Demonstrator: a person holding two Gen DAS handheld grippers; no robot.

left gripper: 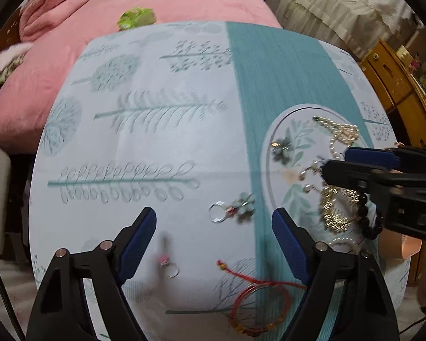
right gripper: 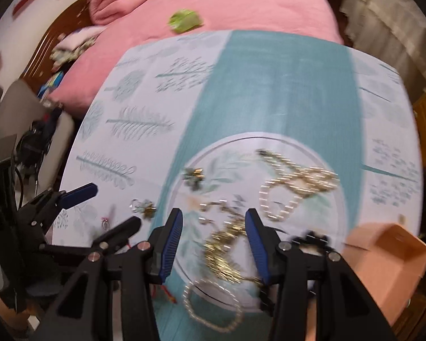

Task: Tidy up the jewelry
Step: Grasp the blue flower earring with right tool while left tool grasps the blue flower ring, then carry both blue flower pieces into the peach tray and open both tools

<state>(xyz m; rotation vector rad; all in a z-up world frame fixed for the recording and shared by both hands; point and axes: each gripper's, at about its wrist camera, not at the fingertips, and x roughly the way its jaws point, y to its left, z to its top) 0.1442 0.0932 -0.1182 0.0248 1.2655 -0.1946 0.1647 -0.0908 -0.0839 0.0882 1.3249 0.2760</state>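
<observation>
A round plate with a leaf print holds several pieces: pearl strands, a gold chain pile, dark beads and a flower earring. On the cloth lie a silver ring with a flower charm, a pink-stone ring and a red cord bracelet. My left gripper is open and empty above the loose rings. My right gripper is open over the gold chain.
The table wears a white and teal leaf-print cloth. A pink bed with a green item lies behind. An open peach box stands at the right edge. A wooden cabinet is at far right.
</observation>
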